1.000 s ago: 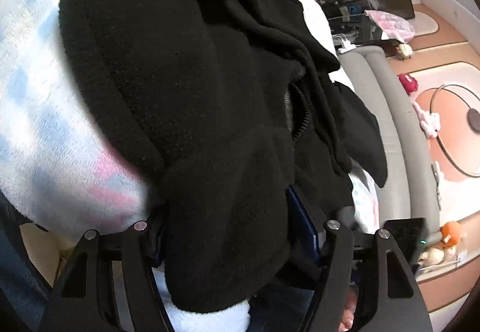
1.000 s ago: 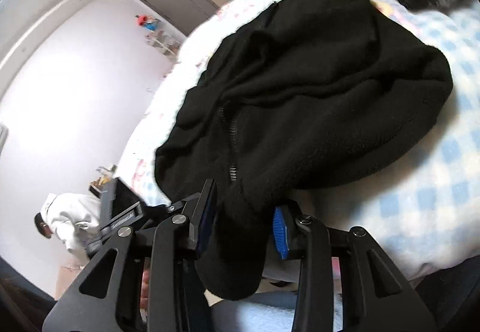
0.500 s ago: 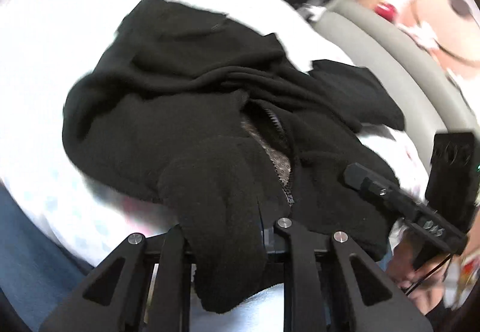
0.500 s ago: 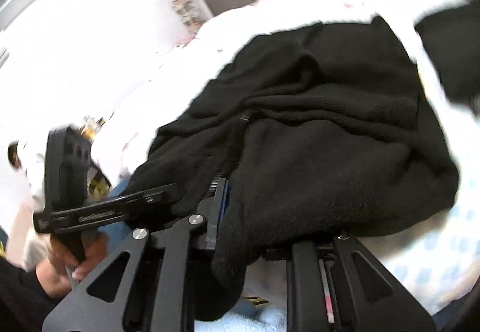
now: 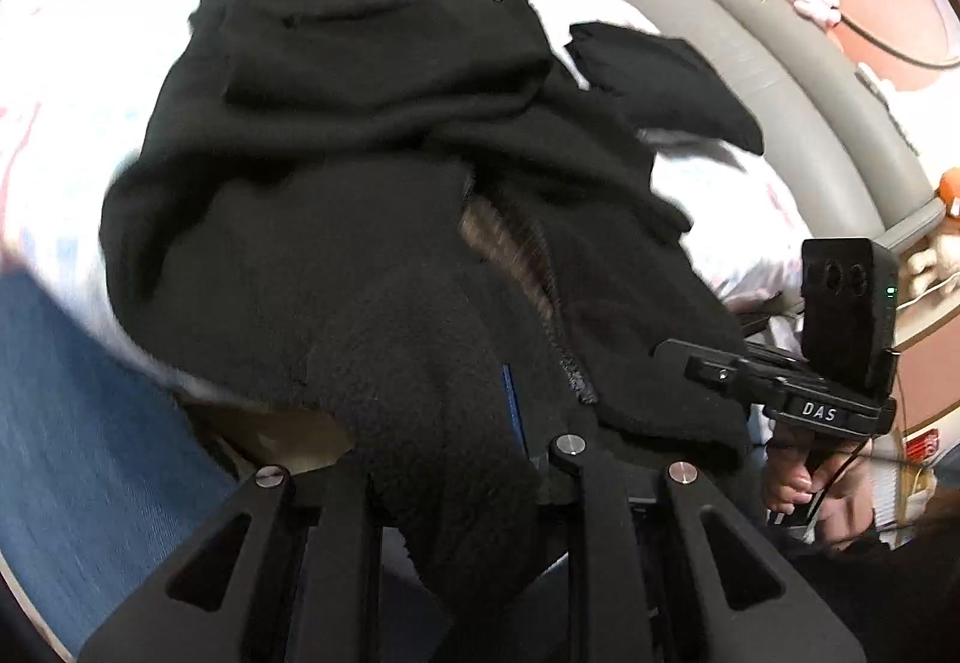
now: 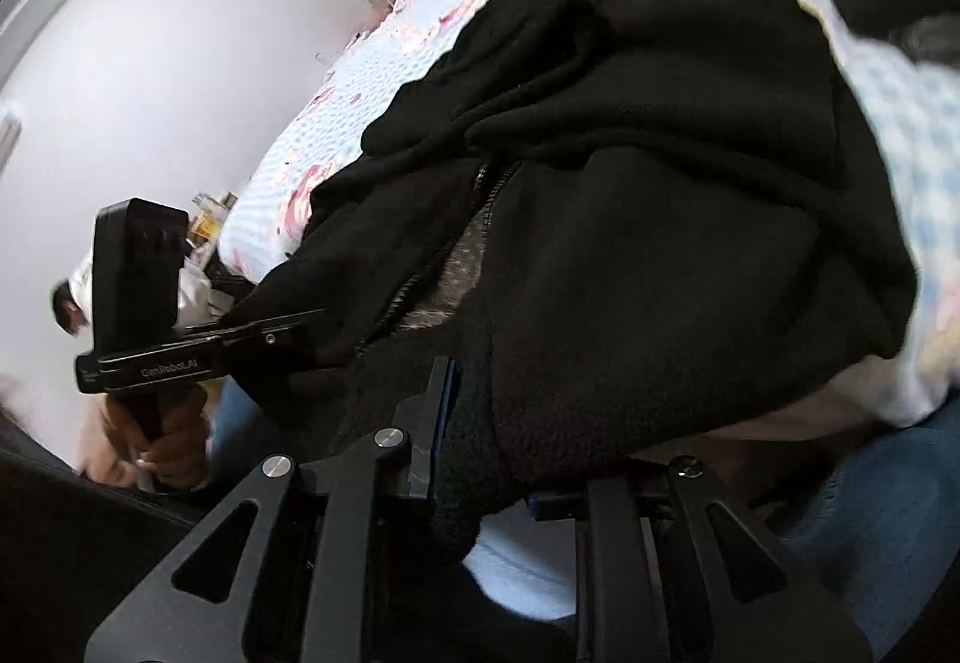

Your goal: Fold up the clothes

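Left gripper clamps the black fleece jacket hem; right gripper grips too, jaws opening: lift both level, evenly tensioned.

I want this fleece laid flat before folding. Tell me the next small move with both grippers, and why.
Probably lift and draw the two grippers apart to stretch the hem. The left gripper and the right gripper each pinch an edge of the black fleece, one on either side of its half-open zipper, though the right one's jaws are opening. The rest lies bunched on the bed.
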{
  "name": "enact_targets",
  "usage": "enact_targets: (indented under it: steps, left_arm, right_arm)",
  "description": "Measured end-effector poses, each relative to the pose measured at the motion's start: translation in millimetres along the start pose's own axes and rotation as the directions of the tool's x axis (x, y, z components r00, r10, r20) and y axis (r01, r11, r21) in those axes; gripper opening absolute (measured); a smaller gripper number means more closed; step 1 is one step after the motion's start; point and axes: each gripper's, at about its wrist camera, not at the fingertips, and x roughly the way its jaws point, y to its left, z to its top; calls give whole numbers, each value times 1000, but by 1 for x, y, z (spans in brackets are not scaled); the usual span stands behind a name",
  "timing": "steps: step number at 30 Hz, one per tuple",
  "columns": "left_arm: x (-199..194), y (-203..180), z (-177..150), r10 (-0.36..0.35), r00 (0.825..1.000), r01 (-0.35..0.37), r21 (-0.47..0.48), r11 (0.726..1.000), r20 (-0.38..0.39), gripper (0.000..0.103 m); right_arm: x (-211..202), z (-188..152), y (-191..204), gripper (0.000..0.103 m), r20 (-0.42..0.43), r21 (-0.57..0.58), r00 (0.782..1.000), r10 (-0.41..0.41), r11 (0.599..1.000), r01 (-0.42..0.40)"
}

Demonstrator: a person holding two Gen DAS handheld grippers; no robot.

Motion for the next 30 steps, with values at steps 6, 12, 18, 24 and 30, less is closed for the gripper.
enact_targets:
  steps: [6,12,18,24,30]
  left_arm:
    - [-6,-6,110,-56,995,48,95,994,86,23]
    - [56,51,242,-117,990,121,-45,992,77,36]
    - [108,93,271,-210,977,205,-139,969,-25,37]
    - [114,111,255,-277,961,266,-210,941,-22,37]
    - [104,88,268,-280,960,281,-142,949,28,69]
  right_arm:
    - [-24,88,-1,23,132,-94,991,24,996,-12]
    - [25,218,-40,29,237,70,971,-35,997,19]
    - [42,242,-61,38,220,150,973,66,984,-101]
    - [22,223,-103,38,215,267,966,145,943,-201]
    - [-37,209,-82,70,387,217,910,-150,974,69]
